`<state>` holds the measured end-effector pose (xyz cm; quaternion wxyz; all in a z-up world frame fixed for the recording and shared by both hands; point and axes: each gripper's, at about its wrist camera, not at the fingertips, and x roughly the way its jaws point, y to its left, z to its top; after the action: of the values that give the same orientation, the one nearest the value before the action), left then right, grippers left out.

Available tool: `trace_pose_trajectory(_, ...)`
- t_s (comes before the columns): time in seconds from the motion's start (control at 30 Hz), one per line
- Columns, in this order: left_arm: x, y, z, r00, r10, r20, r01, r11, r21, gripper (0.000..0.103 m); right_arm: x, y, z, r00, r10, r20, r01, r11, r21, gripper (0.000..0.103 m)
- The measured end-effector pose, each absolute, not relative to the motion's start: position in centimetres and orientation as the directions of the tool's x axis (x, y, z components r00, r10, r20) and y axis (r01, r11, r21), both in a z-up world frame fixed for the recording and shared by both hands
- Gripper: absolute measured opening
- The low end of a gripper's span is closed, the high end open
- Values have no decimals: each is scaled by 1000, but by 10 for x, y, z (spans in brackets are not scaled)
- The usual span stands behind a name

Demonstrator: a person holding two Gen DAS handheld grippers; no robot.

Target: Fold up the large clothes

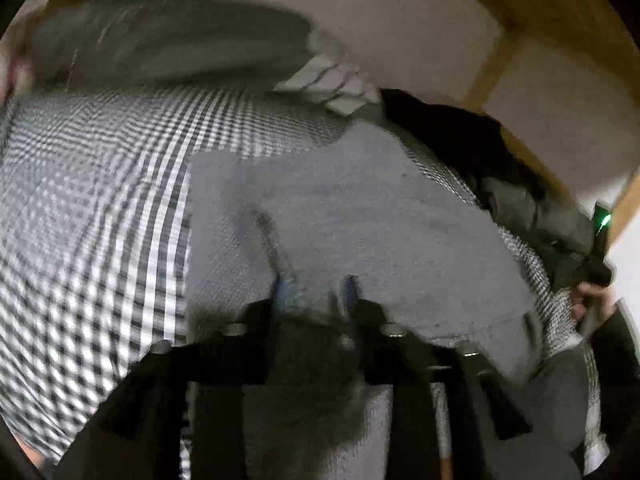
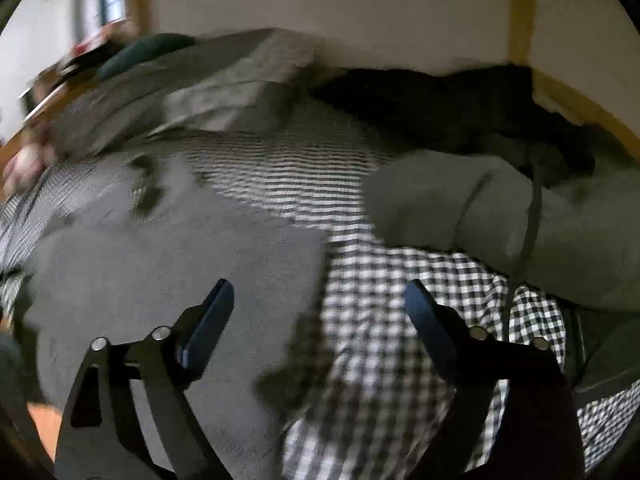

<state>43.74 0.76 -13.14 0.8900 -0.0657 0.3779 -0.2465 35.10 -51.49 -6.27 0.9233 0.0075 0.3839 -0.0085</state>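
Note:
A grey garment (image 1: 360, 208) lies spread on a black-and-white checked bed cover (image 1: 100, 200). My left gripper (image 1: 314, 292) hovers low over the garment's near part. Its blue-padded fingers stand moderately apart with grey cloth under and between them, and the blurred picture shows no pinch. In the right wrist view the same garment (image 2: 160, 260) fills the left, its straight edge meeting the checked cover (image 2: 380, 320). My right gripper (image 2: 320, 296) is wide open above that edge with nothing between its fingers.
A rolled olive-grey blanket (image 2: 480, 216) and a black garment (image 2: 440, 100) lie at the far right of the bed. A striped cloth (image 1: 332, 84) and a dull green blanket (image 1: 160, 44) lie beyond. A wooden bed frame (image 2: 520, 12) runs along the white wall. A person's hand (image 1: 588, 300) shows at the right.

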Motion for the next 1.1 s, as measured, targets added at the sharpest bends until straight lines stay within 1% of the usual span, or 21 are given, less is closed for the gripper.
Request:
trace_pose_trajectory(0.03,436,-4,-128,611,-479,-630,403,873,-273,61,355,-495,-70,684,-11,-730,-3,1000,-18,88)
trace_pose_trajectory(0.07,440,-18,-130,616,-464,-636,410,879,-244,74,359,-481,-78,664,-29,-748,-13,999,-50,88)
trace_pose_trajectory(0.1,444,-29,-134,617,-442,-651,406,888,-218,74,366,-468,-90,640,-63,-766,-28,994,-104,86)
trace_pose_trajectory(0.13,451,-41,-143,621,-379,-686,381,911,-159,74,370,-462,-102,619,-105,-779,-29,987,-155,84)
trace_pose_trajectory(0.17,458,-47,-154,610,-322,-724,354,928,-114,74,374,-457,-118,578,-161,-800,-22,977,-213,81)
trace_pose_trajectory(0.2,462,-47,-163,597,-298,-745,339,935,-103,74,370,-461,-131,544,-182,-819,-16,974,-227,79)
trace_pose_trajectory(0.23,462,-43,-169,595,-304,-744,342,933,-109,74,366,-465,-140,536,-173,-826,-19,976,-216,79)
trace_pose_trajectory(0.27,459,-37,-172,615,-284,-736,346,935,-72,74,356,-474,-143,545,-153,-824,-12,982,-191,79)
trace_pose_trajectory(0.3,458,-33,-174,607,-280,-744,351,934,-65,74,349,-484,-143,540,-134,-831,-1,987,-160,80)
trace_pose_trajectory(0.37,456,-18,-172,594,-317,-739,360,927,-108,74,339,-496,-142,543,-104,-834,19,994,-112,80)
trace_pose_trajectory(0.47,453,-12,-168,591,-356,-724,366,918,-153,75,329,-503,-137,598,-48,-800,31,999,-36,81)
trace_pose_trajectory(0.53,445,-9,-163,601,-400,-692,372,906,-201,87,312,-500,-129,672,-29,-740,24,1000,-18,85)
trace_pose_trajectory(0.57,437,-2,-161,604,-437,-666,385,892,-236,94,301,-499,-123,699,-30,-714,17,1000,-26,93)
trace_pose_trajectory(0.63,419,5,-162,610,-469,-639,409,877,-253,94,286,-494,-120,739,-17,-673,-9,999,-34,93)
trace_pose_trajectory(0.7,403,12,-165,641,-469,-608,425,876,-228,94,275,-489,-121,759,-4,-651,-23,999,-32,93)
trace_pose_trajectory(0.8,378,33,-178,689,-443,-574,396,893,-214,96,269,-477,-131,756,5,-655,-17,1000,-12,93)
trace_pose_trajectory(0.93,339,70,-205,699,-458,-550,346,889,-300,97,245,-463,-140,739,38,-672,-31,999,22,93)
trace_pose_trajectory(0.97,327,79,-215,691,-470,-549,342,882,-325,97,237,-458,-144,738,45,-674,-41,999,22,93)
trace_pose_trajectory(1.1,285,98,-256,639,-496,-588,343,868,-359,97,208,-441,-159,740,61,-669,-72,997,11,94)
